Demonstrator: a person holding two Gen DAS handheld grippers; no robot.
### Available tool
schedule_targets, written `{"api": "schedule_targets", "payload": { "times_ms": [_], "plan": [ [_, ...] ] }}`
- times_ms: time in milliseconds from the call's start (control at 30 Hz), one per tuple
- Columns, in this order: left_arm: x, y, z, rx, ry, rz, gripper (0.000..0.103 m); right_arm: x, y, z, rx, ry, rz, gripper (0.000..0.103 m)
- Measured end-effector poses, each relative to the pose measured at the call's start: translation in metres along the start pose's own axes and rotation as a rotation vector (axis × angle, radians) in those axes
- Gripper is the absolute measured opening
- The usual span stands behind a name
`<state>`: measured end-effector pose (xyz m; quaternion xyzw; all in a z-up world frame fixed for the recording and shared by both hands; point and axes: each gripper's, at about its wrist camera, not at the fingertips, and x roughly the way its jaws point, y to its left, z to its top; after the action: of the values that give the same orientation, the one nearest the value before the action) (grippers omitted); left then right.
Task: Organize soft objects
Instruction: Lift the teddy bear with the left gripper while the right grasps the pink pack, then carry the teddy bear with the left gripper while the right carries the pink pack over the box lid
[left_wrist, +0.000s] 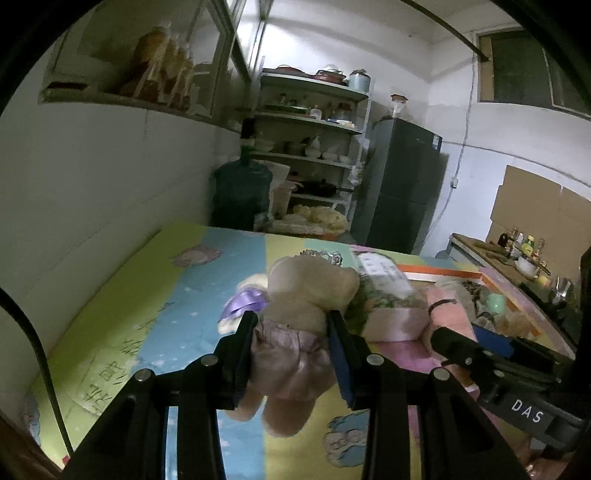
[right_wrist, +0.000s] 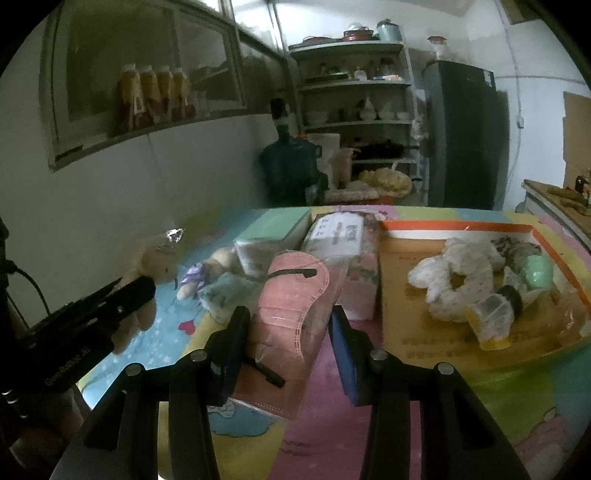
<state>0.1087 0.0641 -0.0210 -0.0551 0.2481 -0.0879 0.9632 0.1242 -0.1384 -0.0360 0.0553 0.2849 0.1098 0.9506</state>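
The teddy (left_wrist: 303, 306) hangs in your left gripper (left_wrist: 291, 332), jaws clamped on its skirted waist, above the table (left_wrist: 110, 306). It looks light and squashy, so the plush will give; hold the waist, not a limb. Your right gripper (right_wrist: 288, 325) has its jaws around the pink mask pack (right_wrist: 291, 306), seemingly closed on it: slick film, flat, floppy, so grip mid-pack. The box (right_wrist: 399, 332) on the right already holds soft things.
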Motion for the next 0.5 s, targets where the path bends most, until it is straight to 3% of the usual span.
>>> {"api": "schedule_targets", "payload": {
  "times_ms": [500],
  "plan": [
    [0.014, -0.055, 0.014, 0.043, 0.002, -0.064, 0.039, -0.021, -0.048, 0.008, 0.051, -0.041, -0.026, 0.045]
  ]
}}
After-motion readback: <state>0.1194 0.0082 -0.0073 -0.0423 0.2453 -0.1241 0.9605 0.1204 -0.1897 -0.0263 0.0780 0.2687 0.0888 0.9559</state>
